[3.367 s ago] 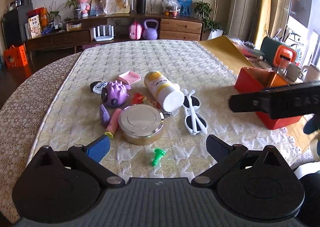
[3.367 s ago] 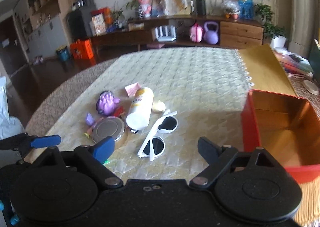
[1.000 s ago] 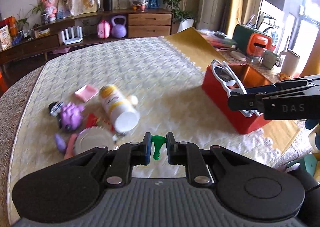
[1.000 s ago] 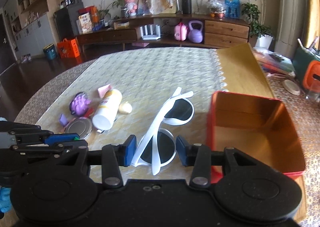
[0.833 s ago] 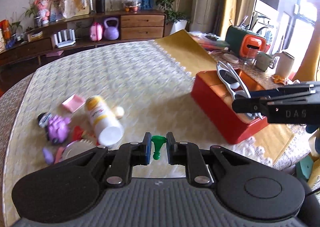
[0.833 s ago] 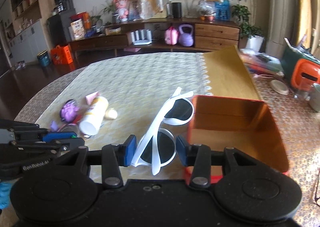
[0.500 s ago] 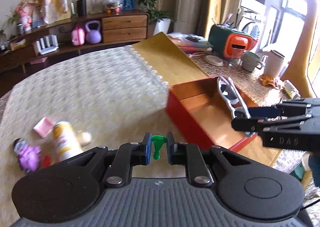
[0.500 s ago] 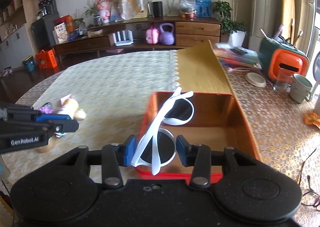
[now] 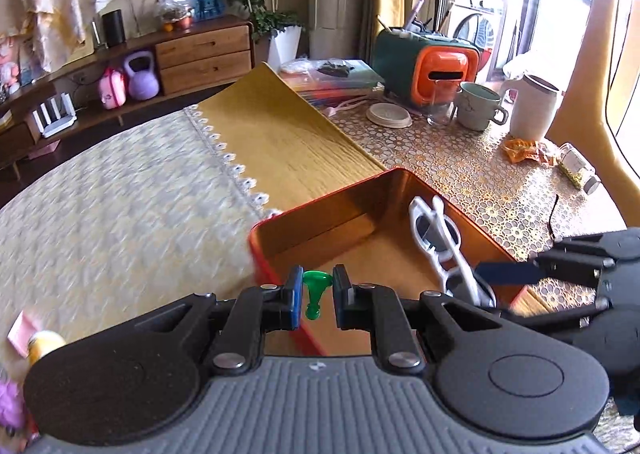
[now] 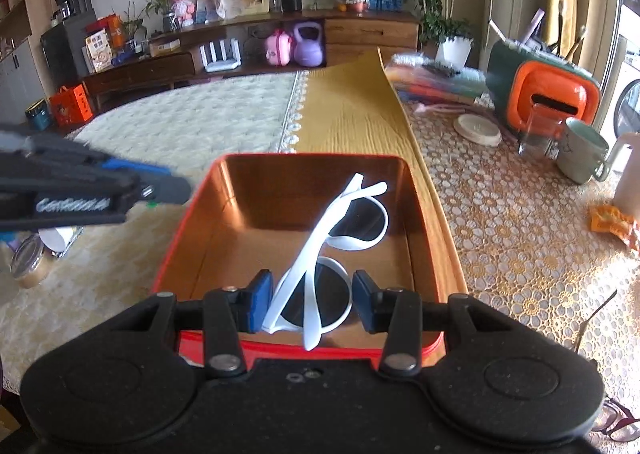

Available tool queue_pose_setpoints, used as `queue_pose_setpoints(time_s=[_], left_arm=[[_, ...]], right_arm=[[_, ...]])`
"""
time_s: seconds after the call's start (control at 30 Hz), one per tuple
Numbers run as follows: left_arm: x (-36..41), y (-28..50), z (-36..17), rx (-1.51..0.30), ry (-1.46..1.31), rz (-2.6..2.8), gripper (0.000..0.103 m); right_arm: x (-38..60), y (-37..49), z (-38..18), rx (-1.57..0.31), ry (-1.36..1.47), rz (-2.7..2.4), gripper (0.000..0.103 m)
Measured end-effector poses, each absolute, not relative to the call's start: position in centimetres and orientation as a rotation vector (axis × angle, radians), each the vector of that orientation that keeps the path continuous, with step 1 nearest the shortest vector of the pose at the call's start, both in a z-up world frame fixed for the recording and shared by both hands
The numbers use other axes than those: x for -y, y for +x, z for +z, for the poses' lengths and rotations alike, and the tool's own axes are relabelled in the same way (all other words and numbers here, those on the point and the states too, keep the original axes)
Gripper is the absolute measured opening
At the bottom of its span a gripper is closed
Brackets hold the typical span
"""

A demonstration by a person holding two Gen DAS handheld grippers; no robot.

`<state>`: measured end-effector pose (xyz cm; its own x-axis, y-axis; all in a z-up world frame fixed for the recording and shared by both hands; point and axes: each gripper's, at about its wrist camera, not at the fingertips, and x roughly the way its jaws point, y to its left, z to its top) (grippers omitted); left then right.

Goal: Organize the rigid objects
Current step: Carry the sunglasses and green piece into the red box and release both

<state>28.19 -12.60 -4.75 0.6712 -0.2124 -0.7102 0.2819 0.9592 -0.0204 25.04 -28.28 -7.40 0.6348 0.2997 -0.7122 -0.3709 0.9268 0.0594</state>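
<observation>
Over the red box (image 10: 182,238) both of my grippers hang, each loaded. My right gripper (image 10: 312,300) is partly closed, its blue pads pressed on the near lens of the white sunglasses (image 10: 332,246), which stick out forward and tilted above the box's open interior; whether any part of them touches the floor of the box I cannot tell. My left gripper (image 9: 316,296) is closed as far as it goes on a small green peg (image 9: 314,292), held upright between the pads above the box's near left corner (image 9: 260,250). From the left wrist view the sunglasses (image 9: 440,250) show on the right side of the box, with the right gripper's fingers (image 9: 508,272) reaching in from the right. The box stands on the table where the cream cloth (image 9: 120,198) meets a yellow wooden strip (image 9: 280,134). Left of the box on the cloth lie a round tin (image 10: 28,260) and a white bottle (image 10: 58,238), well apart from it. A mug (image 10: 580,154) and an orange-fronted container (image 10: 548,94) stand on the far right of the table.
</observation>
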Motion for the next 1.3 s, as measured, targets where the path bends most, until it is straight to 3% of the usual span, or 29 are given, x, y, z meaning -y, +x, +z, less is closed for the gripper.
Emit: queue_pose_setpoints(time_s=[0.47, 1.3], left_arm=[[17.2, 36.1, -9.4, -0.947, 0.065, -0.303, 0.015], [19.1, 39.9, -11.8, -1.037, 0.033, -0.294, 0.016]], right_arm=[[28.7, 28.3, -9.4, -0.889, -0.092, 0.421, 0.043], [28.6, 29.2, -9.9, -0.902, -0.106, 0.401, 0.044]])
